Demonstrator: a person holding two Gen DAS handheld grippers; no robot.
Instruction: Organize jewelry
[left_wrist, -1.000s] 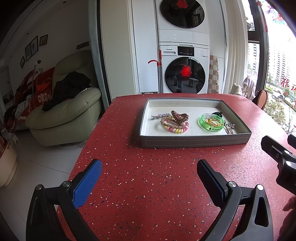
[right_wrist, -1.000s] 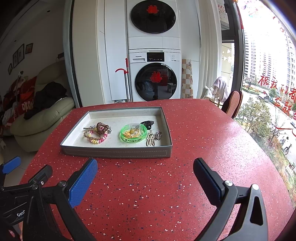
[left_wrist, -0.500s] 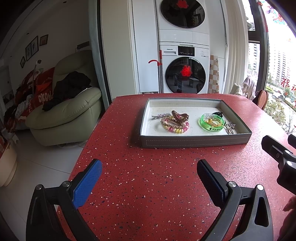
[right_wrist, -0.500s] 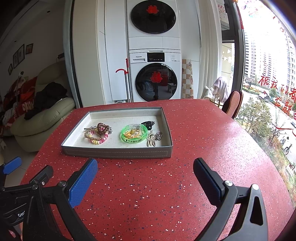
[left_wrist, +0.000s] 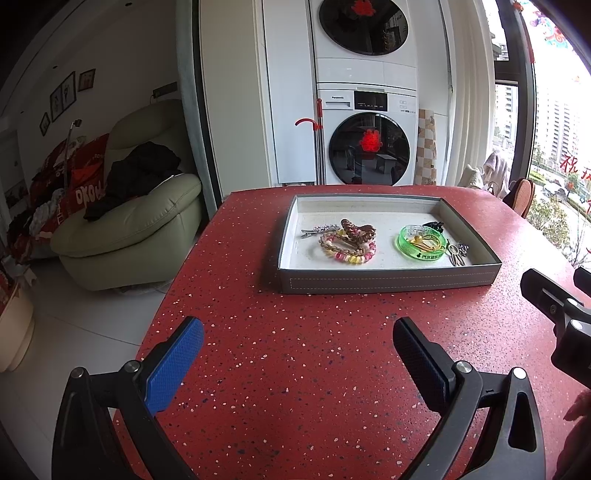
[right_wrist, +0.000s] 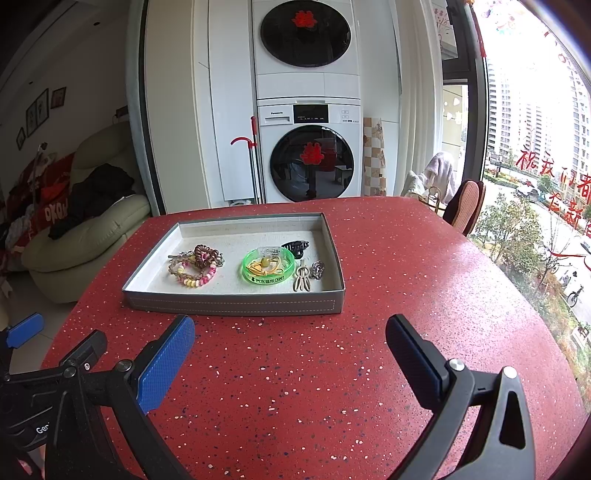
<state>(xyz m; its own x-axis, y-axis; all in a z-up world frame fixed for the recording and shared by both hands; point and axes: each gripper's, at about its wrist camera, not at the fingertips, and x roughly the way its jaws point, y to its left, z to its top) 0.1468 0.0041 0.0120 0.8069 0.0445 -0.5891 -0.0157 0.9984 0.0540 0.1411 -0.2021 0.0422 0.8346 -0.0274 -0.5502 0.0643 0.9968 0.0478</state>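
A grey tray (left_wrist: 388, 284) (right_wrist: 229, 304) stands on the red speckled table (left_wrist: 295, 369) (right_wrist: 295, 387). In it lie a beaded bracelet (left_wrist: 349, 254) (right_wrist: 194, 277) under a brown spiral hair tie (left_wrist: 356, 232) (right_wrist: 205, 255), a silver clip (left_wrist: 317, 230), a green bangle (left_wrist: 421, 243) (right_wrist: 267, 266), a black claw clip (left_wrist: 434, 225) (right_wrist: 295, 246) and a beige hairpin (left_wrist: 456, 256) (right_wrist: 302, 278). My left gripper (left_wrist: 297, 345) is open and empty, short of the tray. My right gripper (right_wrist: 290, 341) is open and empty too, near the tray's front wall.
The table's rounded edge drops to a white floor on the left, with a pale green sofa (left_wrist: 125, 221) beyond. Stacked washing machines (right_wrist: 308, 147) stand behind the table. A chair back (right_wrist: 465, 210) shows at the right by the window.
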